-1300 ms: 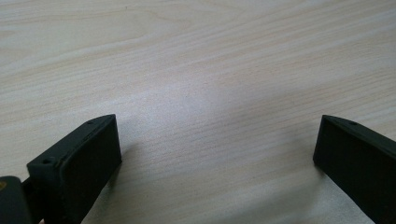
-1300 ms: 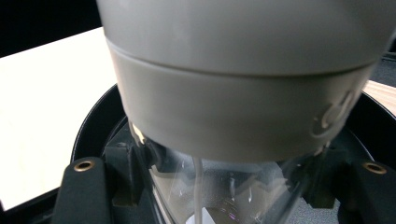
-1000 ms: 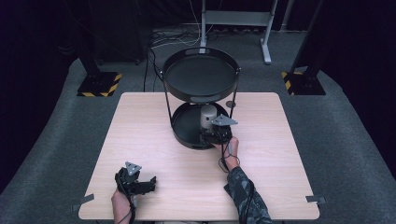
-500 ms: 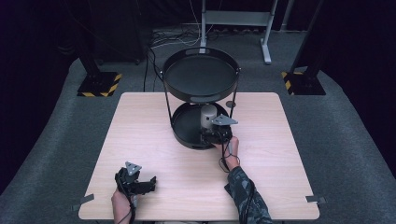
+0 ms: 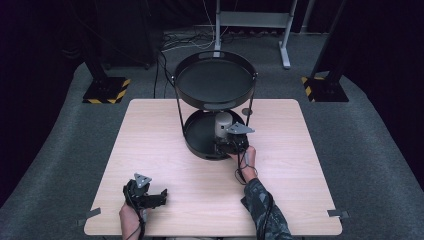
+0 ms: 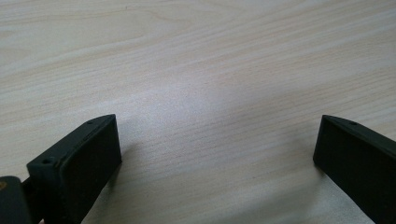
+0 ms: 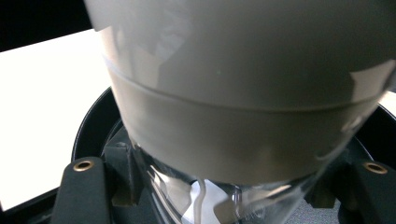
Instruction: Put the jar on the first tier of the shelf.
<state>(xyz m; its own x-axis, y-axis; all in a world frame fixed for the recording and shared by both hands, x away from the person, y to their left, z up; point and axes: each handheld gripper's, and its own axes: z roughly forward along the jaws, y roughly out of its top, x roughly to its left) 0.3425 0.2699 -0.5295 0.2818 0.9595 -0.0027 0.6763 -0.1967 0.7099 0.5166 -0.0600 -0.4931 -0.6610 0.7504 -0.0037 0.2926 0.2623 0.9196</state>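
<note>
Jaws of the right gripper (image 5: 226, 141) were clamped on the clear lower part of a grey-topped jar (image 5: 223, 123), which stood in the lower black tray (image 5: 196, 135) of a two-tier stand on the table (image 5: 150, 130). Near the table's front edge, well apart from the stand, the left gripper (image 5: 152, 198) rested with its jaws wide apart and nothing between them.

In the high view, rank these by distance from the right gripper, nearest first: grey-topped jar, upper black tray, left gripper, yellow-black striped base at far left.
1. Grey-topped jar: in the lower tray, at the right gripper.
2. Upper black tray: above and behind.
3. Left gripper: near table edge, left.
4. Yellow-black striped base: on the floor, far left.
</note>
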